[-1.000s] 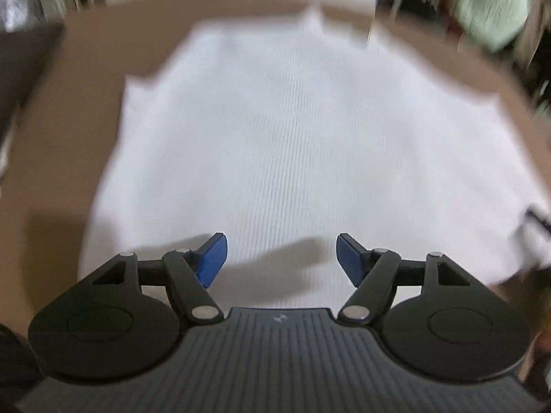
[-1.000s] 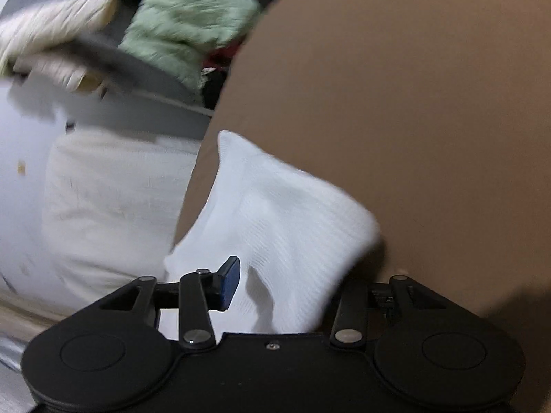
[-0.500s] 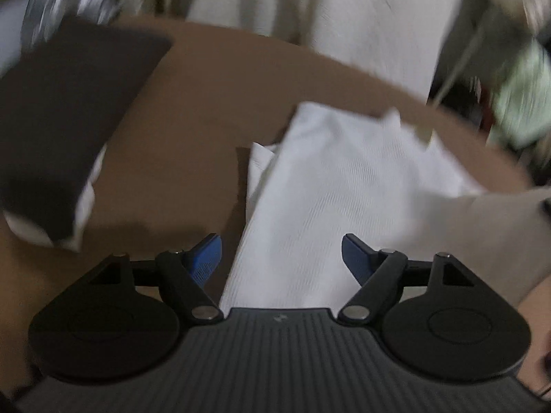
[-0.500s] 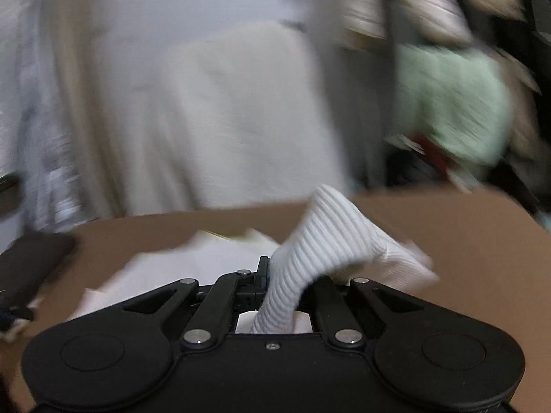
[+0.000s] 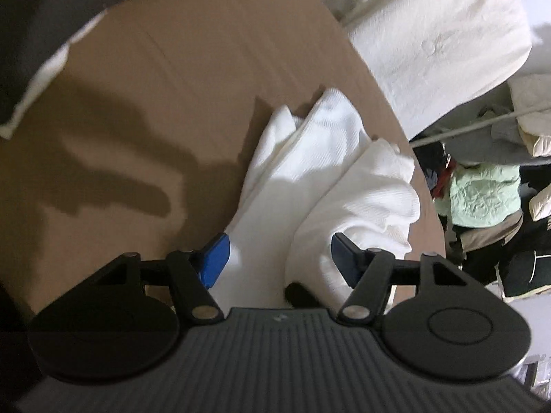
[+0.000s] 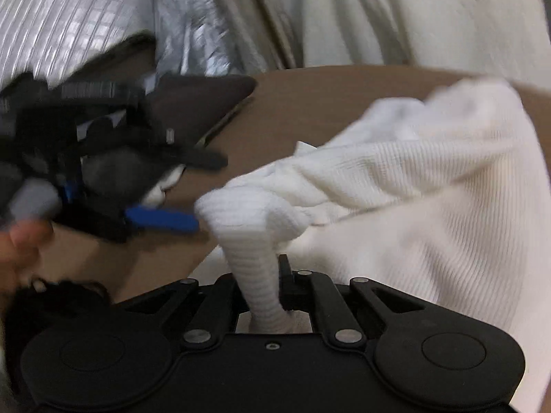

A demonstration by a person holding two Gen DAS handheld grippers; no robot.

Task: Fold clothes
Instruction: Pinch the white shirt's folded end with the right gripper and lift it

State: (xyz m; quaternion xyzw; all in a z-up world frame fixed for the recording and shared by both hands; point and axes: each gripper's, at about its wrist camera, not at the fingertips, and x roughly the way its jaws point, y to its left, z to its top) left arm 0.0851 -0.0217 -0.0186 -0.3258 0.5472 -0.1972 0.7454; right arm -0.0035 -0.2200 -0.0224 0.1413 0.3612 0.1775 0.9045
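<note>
The white knit garment (image 5: 320, 186) lies bunched on the brown table (image 5: 172, 86), its length running forward between the left gripper's (image 5: 279, 258) spread jaws; the right gripper (image 6: 267, 285) pinches a ribbed end, probably a cuff.

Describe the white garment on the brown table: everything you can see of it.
The white garment is a ribbed knit, soft and fairly thick by the look of it. It lies bunched in loose overlapping folds near the edge of the brown table, not flat. The right gripper is shut on a twisted, rope-like part of it, and the cloth fans out from that pinch to the right. The left gripper is open, its blue fingers astride the folds without clamping. No print or label shows.
</note>
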